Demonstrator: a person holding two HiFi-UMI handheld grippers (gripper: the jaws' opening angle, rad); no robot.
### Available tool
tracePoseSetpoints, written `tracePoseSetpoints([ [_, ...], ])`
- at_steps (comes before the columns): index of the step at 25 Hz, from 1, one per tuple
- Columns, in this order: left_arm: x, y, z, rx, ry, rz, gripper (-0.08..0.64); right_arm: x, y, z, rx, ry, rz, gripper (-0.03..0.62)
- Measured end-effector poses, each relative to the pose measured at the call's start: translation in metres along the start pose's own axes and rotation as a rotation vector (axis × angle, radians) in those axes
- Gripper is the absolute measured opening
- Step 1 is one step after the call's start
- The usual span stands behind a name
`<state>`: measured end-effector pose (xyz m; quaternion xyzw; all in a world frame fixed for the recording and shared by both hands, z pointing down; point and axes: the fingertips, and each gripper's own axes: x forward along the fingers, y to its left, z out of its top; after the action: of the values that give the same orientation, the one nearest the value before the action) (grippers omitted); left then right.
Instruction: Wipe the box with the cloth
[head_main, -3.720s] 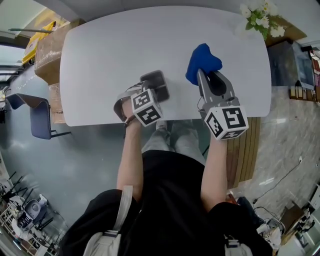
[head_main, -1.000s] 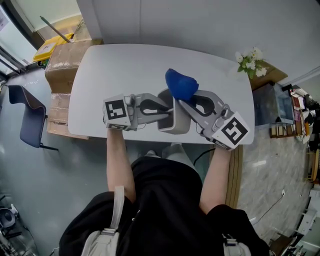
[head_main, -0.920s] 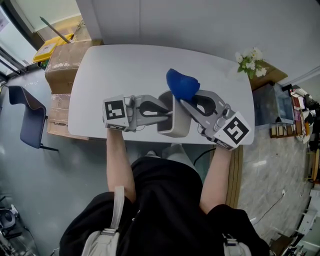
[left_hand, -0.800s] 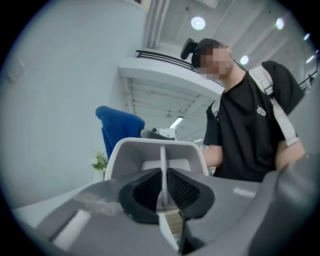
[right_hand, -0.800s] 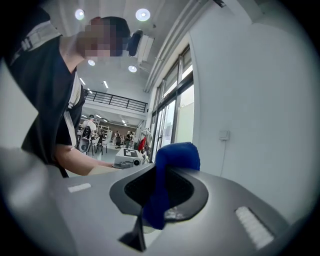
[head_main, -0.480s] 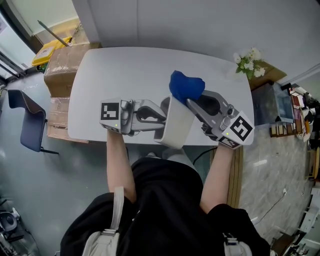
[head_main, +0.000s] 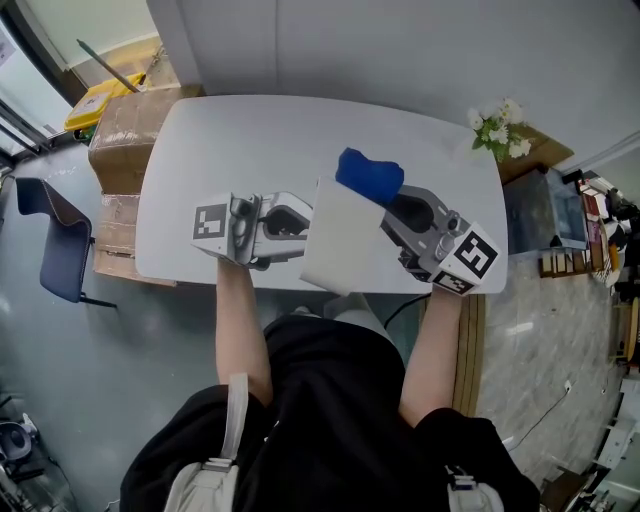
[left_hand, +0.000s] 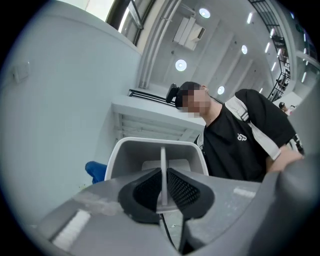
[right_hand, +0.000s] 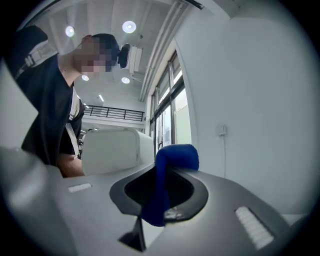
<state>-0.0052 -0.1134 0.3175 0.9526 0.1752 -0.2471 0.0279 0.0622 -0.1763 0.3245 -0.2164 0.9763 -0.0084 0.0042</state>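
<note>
A pale grey open box (head_main: 340, 238) is held up off the white table (head_main: 240, 140), tipped so a broad flat face points at the head camera. My left gripper (head_main: 303, 226) is shut on one of its walls; in the left gripper view the thin wall edge runs between the jaws of the left gripper (left_hand: 163, 186), and the box's hollow (left_hand: 150, 152) opens toward the camera. My right gripper (head_main: 388, 203) is shut on a blue cloth (head_main: 369, 173), which lies against the box's far right corner. In the right gripper view the cloth (right_hand: 171, 161) hangs between the jaws of the right gripper (right_hand: 161, 196), beside the box (right_hand: 112, 146).
White flowers (head_main: 497, 128) stand at the table's far right corner. Cardboard cartons (head_main: 125, 130) and a dark chair (head_main: 45, 240) are off the table's left end. A wall runs behind the table.
The box has gone from the table up into the air in the left gripper and has tipped to show its flat face. The right gripper has brought the cloth to the box's far edge.
</note>
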Motion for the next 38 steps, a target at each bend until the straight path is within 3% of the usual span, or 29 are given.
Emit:
tracePoseSetpoints([
  [7,0.009,-0.001,0.014,0.036,-0.058,-0.018,0.04,0.001,0.002,-0.003,0.046,-0.036,0.028,0.048],
  [18,0.01,0.015,0.032,0.091,-0.089,0.104,0.041,0.009,0.019,-0.01,0.083,-0.034,0.092,0.048],
  [26,-0.01,0.042,0.039,0.115,-0.126,0.28,0.041,0.016,0.042,-0.01,0.077,-0.022,0.185,0.048],
  [38,-0.034,0.067,0.048,0.119,-0.181,0.478,0.043,0.018,0.067,0.0,0.065,-0.018,0.326,0.048],
])
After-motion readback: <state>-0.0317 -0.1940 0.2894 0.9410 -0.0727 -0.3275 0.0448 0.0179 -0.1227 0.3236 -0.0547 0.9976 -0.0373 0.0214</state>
